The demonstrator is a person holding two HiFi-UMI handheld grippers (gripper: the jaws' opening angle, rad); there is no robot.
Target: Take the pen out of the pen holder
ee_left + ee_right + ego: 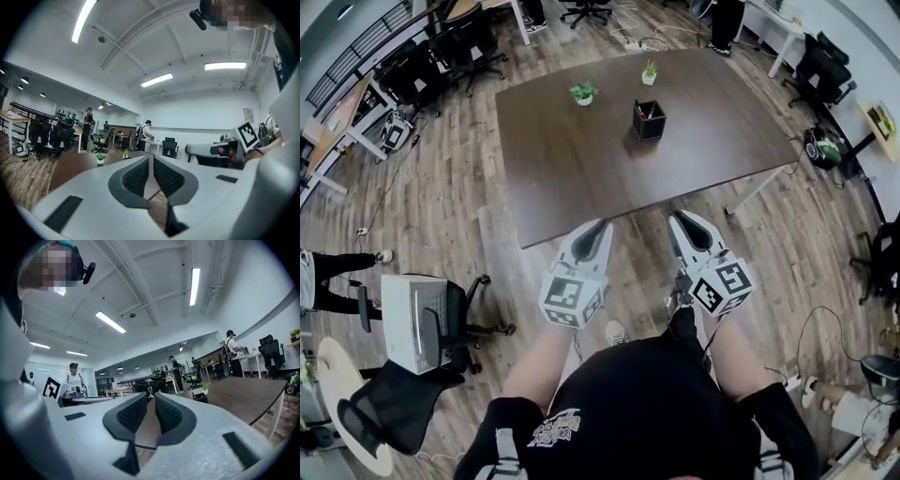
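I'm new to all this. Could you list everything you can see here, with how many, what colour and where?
table: one, dark brown, ahead of the person
pen holder: one, black, on the table's middle
pens: count unclear, inside the pen holder
potted plants: two, green, table's far side
office chairs: several, black, around the room
white box: one, by a chair at left
left tool: one, white, shut, empty, short of the table
right tool: one, white, jaws slightly apart, empty, short of the table
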